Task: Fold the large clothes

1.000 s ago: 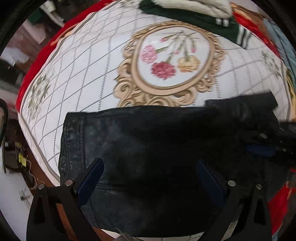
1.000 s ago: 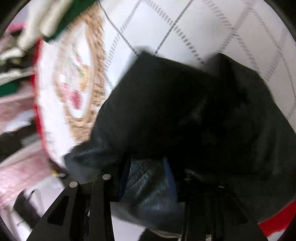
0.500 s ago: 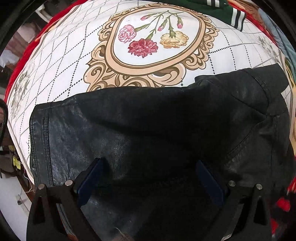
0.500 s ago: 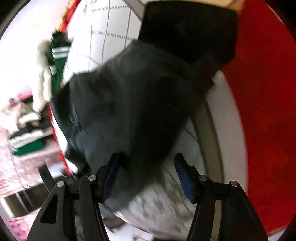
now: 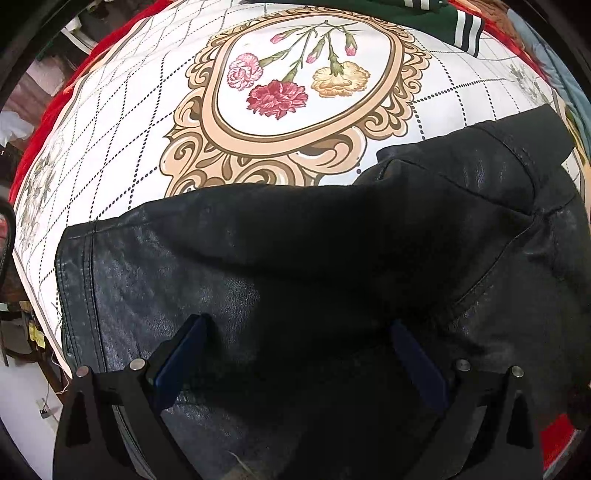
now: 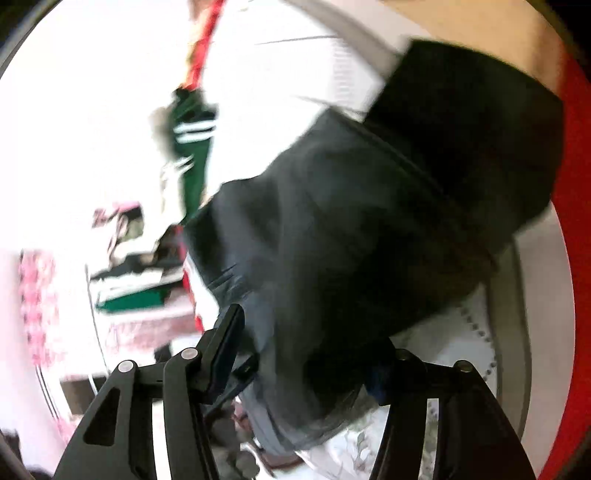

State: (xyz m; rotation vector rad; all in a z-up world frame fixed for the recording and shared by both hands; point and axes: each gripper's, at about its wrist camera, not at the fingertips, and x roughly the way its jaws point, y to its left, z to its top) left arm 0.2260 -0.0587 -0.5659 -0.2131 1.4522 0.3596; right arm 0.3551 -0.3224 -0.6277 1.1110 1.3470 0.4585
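Observation:
A black leather jacket (image 5: 295,266) lies folded on a white quilted bedspread (image 5: 122,122) with a floral medallion. My left gripper (image 5: 299,354) hovers over the jacket's near part, jaws wide open and empty. In the blurred right wrist view the same jacket (image 6: 369,221) fills the middle. My right gripper (image 6: 310,343) is open, its fingers astride the jacket's near edge, not clamped on it.
A green garment with white stripes (image 5: 436,14) lies at the far edge of the bed and shows in the right wrist view (image 6: 192,147). Red bedding (image 6: 576,258) borders the spread. Stacked clothes (image 6: 129,273) lie beyond the bed's left side.
My right gripper let go of the jacket's edge, opened and swung away. My left gripper stayed open over the jacket. The jacket now lies folded over, its right part settled.

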